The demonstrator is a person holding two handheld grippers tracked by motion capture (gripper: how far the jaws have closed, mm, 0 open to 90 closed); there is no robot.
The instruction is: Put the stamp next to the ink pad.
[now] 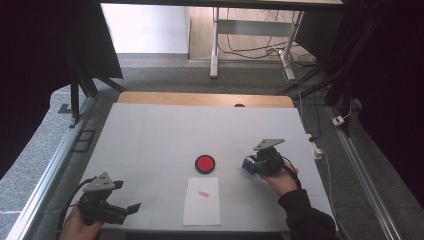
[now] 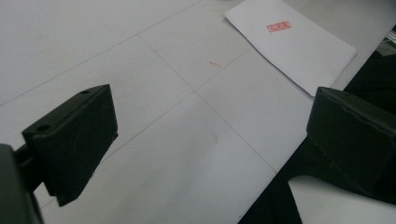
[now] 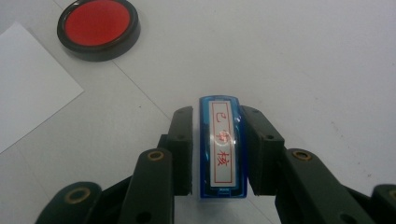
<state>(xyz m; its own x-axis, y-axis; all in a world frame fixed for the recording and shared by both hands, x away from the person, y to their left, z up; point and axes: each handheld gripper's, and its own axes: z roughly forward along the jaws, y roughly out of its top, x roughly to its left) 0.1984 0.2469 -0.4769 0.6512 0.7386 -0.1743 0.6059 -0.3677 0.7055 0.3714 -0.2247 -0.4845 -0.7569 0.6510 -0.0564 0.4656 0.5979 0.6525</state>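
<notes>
Right fingers (image 3: 219, 154) close around blue stamp (image 3: 221, 148) | left fingers (image 2: 210, 140) wide apart, nothing held | label white, red characters

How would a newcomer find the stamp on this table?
Start at the white table, then its right side, beside the round red ink pad. There the right tongs grip the stamp: small, blue, oblong, with a white label of red characters.

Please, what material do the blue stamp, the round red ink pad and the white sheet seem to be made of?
Blue stamp: probably glossy translucent plastic, since its blue edges shine around a white label with red characters; the right gripper clamps it.
Round ink pad: likely a black plastic case with a shiny rim; its red inside looks matte.
White sheet: apparently thin matte paper, lying flat, with a red stamp mark.
</notes>
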